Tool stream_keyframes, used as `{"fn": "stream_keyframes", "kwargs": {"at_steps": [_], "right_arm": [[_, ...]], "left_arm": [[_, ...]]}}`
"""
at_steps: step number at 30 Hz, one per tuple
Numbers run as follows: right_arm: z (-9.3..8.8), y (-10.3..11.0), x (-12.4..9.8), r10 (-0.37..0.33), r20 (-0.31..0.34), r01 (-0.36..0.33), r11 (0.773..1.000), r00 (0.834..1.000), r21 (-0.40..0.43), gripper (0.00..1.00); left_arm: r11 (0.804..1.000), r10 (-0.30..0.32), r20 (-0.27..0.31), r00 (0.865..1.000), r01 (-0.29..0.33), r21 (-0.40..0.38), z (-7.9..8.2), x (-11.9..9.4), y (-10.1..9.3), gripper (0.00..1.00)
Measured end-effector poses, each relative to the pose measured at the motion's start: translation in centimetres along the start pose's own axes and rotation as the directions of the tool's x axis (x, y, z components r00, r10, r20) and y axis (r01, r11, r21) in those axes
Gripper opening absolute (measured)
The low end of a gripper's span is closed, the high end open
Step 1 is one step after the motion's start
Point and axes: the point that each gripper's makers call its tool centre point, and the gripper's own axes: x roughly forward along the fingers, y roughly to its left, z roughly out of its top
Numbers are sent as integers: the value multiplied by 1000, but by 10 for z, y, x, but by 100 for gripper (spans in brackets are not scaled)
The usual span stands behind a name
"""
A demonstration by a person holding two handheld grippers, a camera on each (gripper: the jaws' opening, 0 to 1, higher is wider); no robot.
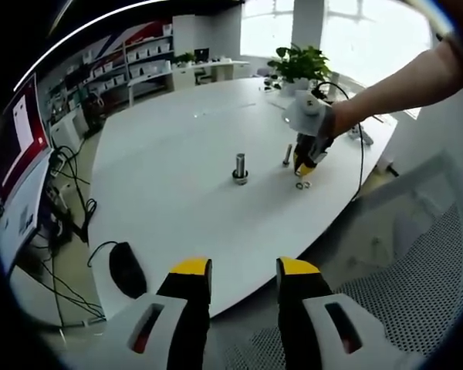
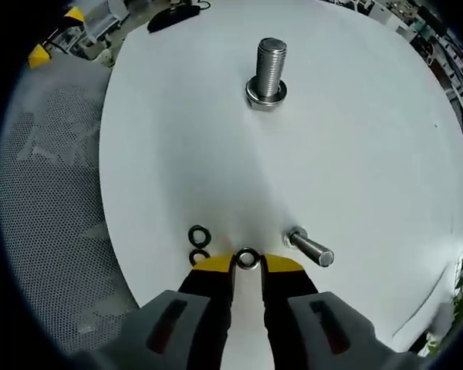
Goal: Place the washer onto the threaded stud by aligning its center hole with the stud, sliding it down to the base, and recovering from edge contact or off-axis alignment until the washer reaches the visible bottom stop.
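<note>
Closest in the right gripper view, the right gripper is down at the near edge of the white table, its yellow-tipped jaws drawn in around a washer that lies flat there; a narrow gap shows between the tips, and whether they truly clamp the ring or only flank it cannot be told. The step in hand looks like picking this washer up. To do it well, the jaws should bite across the rim on opposite sides, leaving the center hole free, and lift it level, since a tilted ring is likely to catch on the threads. Just beside the jaws, two more washers sit by the same edge, and a small bolt lies on its side on the other hand, its shank pointing away from the gripper along the edge. Farther in, toward the middle of the table, the threaded stud stands upright on its wide base, its long axis vertical, threads uppermost, well apart from the washers. In the left gripper view, the left gripper hangs off the table's near edge with jaws apart, holding nothing.
</note>
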Motion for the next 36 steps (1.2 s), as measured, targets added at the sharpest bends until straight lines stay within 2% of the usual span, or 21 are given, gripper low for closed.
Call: {"fn": "stream_keyframes", "kwargs": {"at_steps": [5, 8, 9, 12, 20, 28, 36], "right_arm": [[0, 4, -1, -28, 15, 28, 1000, 999, 0, 15], [-2, 4, -1, -41, 67, 39, 999, 997, 35, 15], [-1, 2, 0, -53, 101, 49, 998, 993, 46, 15], [-2, 2, -1, -46, 129, 38, 997, 991, 65, 14], [-1, 1, -2, -46, 135, 32, 994, 990, 108, 14], [-2, -11, -21, -55, 195, 10, 974, 979, 224, 14], [6, -18, -43, -80, 229, 30, 977, 970, 213, 14]], "left_arm": [[1000, -2, -4, 1000, 2, 3, 0, 1, -1, 32], [1000, 0, -7, 1000, 0, 3, -1, 0, -1, 32], [1000, 1, -5, 1000, -1, 1, -1, 0, 0, 32], [1000, 2, -8, 1000, -2, 3, -2, 0, -1, 32], [1000, 4, -10, 1000, -4, 4, -2, 0, 0, 32], [1000, 7, -4, 1000, -7, 0, -2, 0, 1, 32], [1000, 8, -8, 1000, -8, 6, -2, 0, 1, 32]]}}
